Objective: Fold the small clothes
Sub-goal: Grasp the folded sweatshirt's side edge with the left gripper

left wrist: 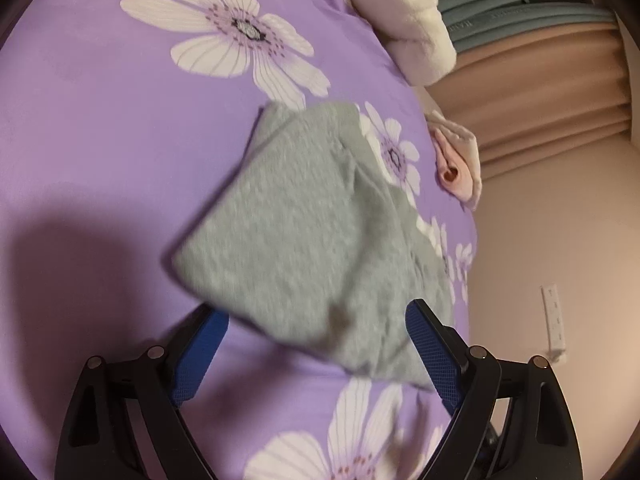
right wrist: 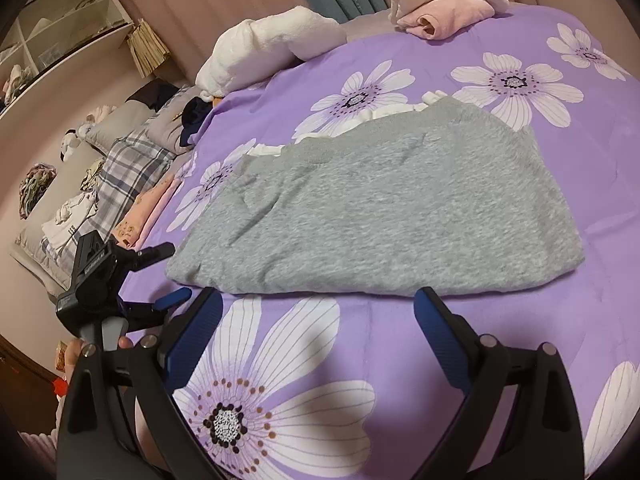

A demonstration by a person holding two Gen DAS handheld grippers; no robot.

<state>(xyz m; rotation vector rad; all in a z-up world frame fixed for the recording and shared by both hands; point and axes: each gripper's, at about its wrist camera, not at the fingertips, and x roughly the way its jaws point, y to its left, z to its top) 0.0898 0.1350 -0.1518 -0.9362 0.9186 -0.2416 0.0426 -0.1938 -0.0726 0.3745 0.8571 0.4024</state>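
A folded grey knit garment [right wrist: 380, 208] lies flat on the purple flowered bedcover [right wrist: 480, 340], with a white trim [right wrist: 384, 114] peeking out at its far edge. My right gripper [right wrist: 320, 312] stands open just short of the garment's near edge, with nothing between its blue pads [right wrist: 440, 332]. My left gripper [right wrist: 180, 270], held by a hand, sits at the garment's left corner. In the left wrist view the grey garment [left wrist: 304, 232] looks blurred. Its near corner reaches in between the wide-open fingers of the left gripper [left wrist: 316, 320], and the pads [left wrist: 432, 352] do not press on it.
Folded pink clothes [right wrist: 440, 16] and a white plush blanket [right wrist: 272, 44] lie at the far edge of the bed, near the curtains. Left of the cover are plaid bedding [right wrist: 124, 168], pillows and loose clothes. A shelf unit [right wrist: 60, 28] stands at the far left.
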